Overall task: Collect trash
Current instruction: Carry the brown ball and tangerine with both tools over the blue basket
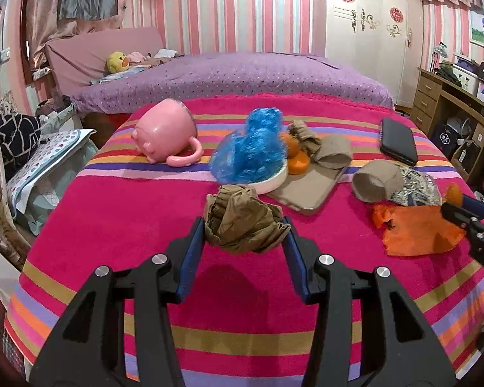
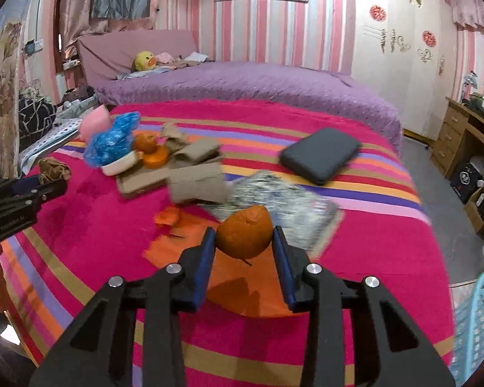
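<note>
My left gripper (image 1: 247, 230) is shut on a crumpled brown wad (image 1: 243, 222), held just above the striped blanket (image 1: 119, 225). My right gripper (image 2: 243, 242) is shut on an orange (image 2: 246, 234), lifted over an orange sheet (image 2: 190, 242). In the left wrist view the right gripper (image 1: 468, 213) shows at the right edge with the orange (image 1: 453, 193). In the right wrist view the left gripper (image 2: 38, 183) shows at the left with the brown wad (image 2: 53, 167). A blue plastic wad (image 1: 251, 148) lies in a white dish (image 1: 271, 183).
A pink pig mug (image 1: 164, 132) lies on its side at the left. Cardboard rolls (image 1: 376, 182), a patterned packet (image 1: 416, 187), a second orange (image 2: 146, 142), a brown board (image 1: 306, 190) and a black case (image 1: 398, 142) lie on the blanket. A blue basket (image 2: 477, 329) stands at the bed's right.
</note>
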Demonstrator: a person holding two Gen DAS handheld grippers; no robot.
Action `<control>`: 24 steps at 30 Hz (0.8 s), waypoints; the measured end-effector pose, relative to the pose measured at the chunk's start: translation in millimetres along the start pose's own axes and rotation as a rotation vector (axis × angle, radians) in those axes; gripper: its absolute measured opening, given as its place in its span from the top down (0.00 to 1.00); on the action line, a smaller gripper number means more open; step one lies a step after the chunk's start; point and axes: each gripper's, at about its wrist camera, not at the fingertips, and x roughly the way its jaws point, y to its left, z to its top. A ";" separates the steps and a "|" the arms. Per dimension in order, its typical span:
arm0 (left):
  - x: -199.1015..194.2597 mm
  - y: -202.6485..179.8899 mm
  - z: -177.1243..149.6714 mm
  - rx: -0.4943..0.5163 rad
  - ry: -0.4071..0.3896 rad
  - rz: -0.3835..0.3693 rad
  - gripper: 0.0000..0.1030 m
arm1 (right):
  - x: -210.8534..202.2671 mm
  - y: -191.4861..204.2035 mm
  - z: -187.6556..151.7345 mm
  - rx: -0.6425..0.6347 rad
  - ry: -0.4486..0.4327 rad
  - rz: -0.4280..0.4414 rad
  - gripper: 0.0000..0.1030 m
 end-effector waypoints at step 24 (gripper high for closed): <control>-51.8 -293.8 -5.8 0.201 -0.073 -0.318 0.55 | -137.9 -301.3 -80.5 0.299 -0.073 -0.361 0.65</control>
